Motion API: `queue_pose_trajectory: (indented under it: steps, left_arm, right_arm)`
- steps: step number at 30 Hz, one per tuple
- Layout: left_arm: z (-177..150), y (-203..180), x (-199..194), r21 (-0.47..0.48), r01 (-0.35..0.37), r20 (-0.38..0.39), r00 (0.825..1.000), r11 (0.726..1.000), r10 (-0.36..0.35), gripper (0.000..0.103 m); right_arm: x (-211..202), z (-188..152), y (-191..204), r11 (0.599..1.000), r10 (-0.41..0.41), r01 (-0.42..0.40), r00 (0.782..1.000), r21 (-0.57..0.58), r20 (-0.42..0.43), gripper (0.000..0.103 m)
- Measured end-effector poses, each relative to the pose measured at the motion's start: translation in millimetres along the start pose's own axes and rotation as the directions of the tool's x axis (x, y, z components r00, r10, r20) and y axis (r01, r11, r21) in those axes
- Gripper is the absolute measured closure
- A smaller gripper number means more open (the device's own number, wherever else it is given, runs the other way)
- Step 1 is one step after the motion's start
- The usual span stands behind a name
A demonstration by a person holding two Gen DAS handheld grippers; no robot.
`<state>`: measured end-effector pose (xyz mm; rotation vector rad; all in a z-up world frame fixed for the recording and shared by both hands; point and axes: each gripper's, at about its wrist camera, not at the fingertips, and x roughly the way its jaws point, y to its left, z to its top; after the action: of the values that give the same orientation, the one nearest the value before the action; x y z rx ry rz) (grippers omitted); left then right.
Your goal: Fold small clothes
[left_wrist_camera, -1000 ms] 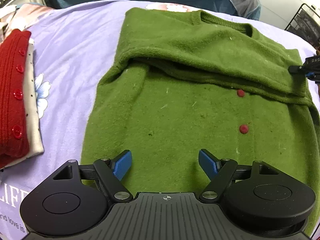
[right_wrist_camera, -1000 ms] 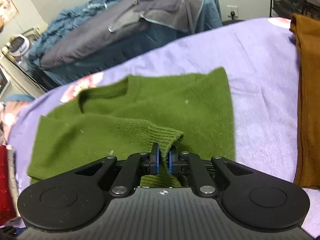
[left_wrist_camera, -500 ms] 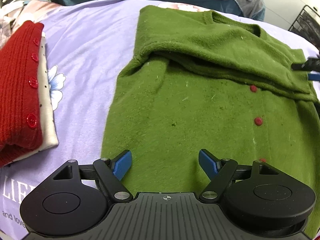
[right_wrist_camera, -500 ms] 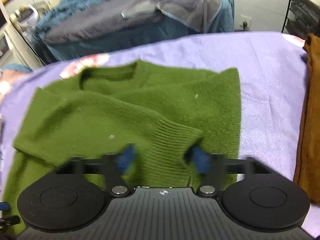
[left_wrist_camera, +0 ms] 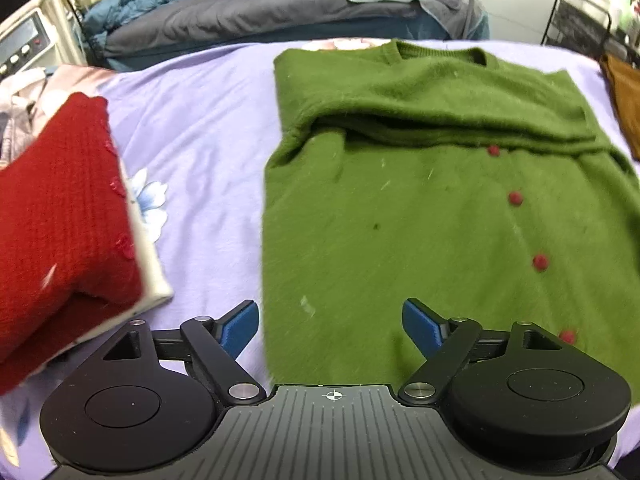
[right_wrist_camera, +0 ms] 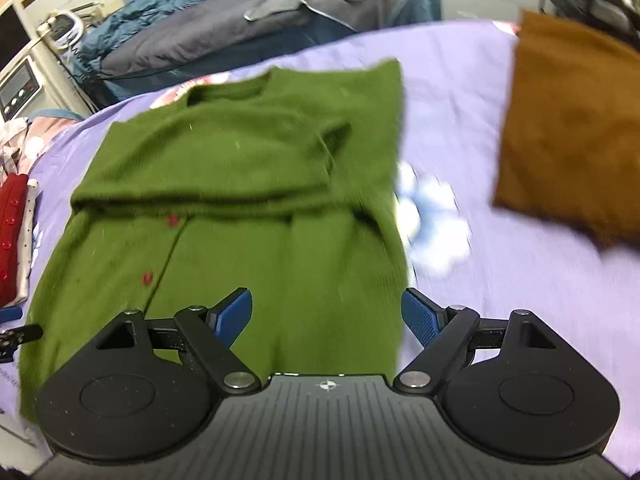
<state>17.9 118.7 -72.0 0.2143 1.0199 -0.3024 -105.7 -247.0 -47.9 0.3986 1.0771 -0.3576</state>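
The green cardigan [left_wrist_camera: 420, 216] is fuzzy matt knit flecked with pale lint, its red buttons [left_wrist_camera: 540, 262] smooth. The lilac bedsheet [left_wrist_camera: 200, 120] is smooth, lightly creased cloth. The folded red cardigan [left_wrist_camera: 60, 208] is coarse ribbed knit. The brown garment [right_wrist_camera: 568, 132] looks soft and matt. Both grippers' bodies are matt black plastic with shiny metal pins [left_wrist_camera: 416, 391] and textured blue pads [right_wrist_camera: 418, 316].

Left tongs [left_wrist_camera: 330, 322]: we hold them angled steeply downward, blue pads set wide apart, nothing gripped between them. Right tongs [right_wrist_camera: 326, 314]: we hold them likewise pitched steeply downward, jaws opening, pads well apart, nothing pinched between them.
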Motion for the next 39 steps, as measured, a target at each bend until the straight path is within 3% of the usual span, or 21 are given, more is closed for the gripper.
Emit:
queue_pose_trajectory:
  steps: [4,11,15,20,23,27,30,34,39]
  left_arm:
    - [-7.3,6.3,-1.6,-0.001,-0.002,-0.030,1.000,1.000,0.002,0.000]
    - [-29.5,23.4,-6.2,-0.053,0.000,-0.071,0.997,0.999,-0.004,0.000]
    - [-45.9,34.0,-10.8,-0.080,0.034,-0.102,0.994,0.996,-0.042,0.000]
    - [-68.4,45.0,-13.1,-0.181,0.083,-0.157,0.981,0.980,-0.112,0.000]
    - [-74.7,46.2,-13.6,-0.214,0.106,-0.151,0.979,0.971,-0.140,0.000]
    - [-71.0,38.9,-14.6,-0.210,0.129,-0.138,0.978,0.969,-0.160,0.000]
    - [-67.6,31.5,-11.1,-0.204,0.171,-0.153,0.967,0.964,-0.204,0.000]
    - [-66.8,17.3,-9.3,-0.136,0.151,-0.163,0.971,0.979,-0.173,0.000]
    - [-65.9,21.0,-9.2,-0.201,0.188,-0.180,0.958,0.961,-0.225,0.018]
  right_arm:
    - [-12.2,-28.3,-6.9,0.998,0.017,-0.013,0.998,0.067,-0.060,0.018]
    - [-19.5,-67.2,-11.7,0.978,0.164,-0.138,0.972,0.156,-0.166,0.018]
    - [-21.8,-84.0,-15.0,0.968,0.214,-0.177,0.952,0.176,-0.219,0.018]
    - [-25.4,-102.4,-20.7,0.960,0.225,-0.169,0.940,0.221,-0.257,0.018]
    - [-26.1,-108.0,-18.7,0.956,0.240,-0.182,0.937,0.231,-0.255,0.018]
    - [-20.3,-104.1,-16.6,0.951,0.267,-0.209,0.926,0.227,-0.268,0.017]
    - [-14.2,-103.6,-17.2,0.944,0.292,-0.227,0.911,0.238,-0.290,0.017]
    - [-12.6,-102.1,-15.4,0.942,0.295,-0.227,0.910,0.246,-0.290,0.017]
    - [-12.4,-102.2,-13.2,0.946,0.294,-0.231,0.908,0.228,-0.300,0.027]
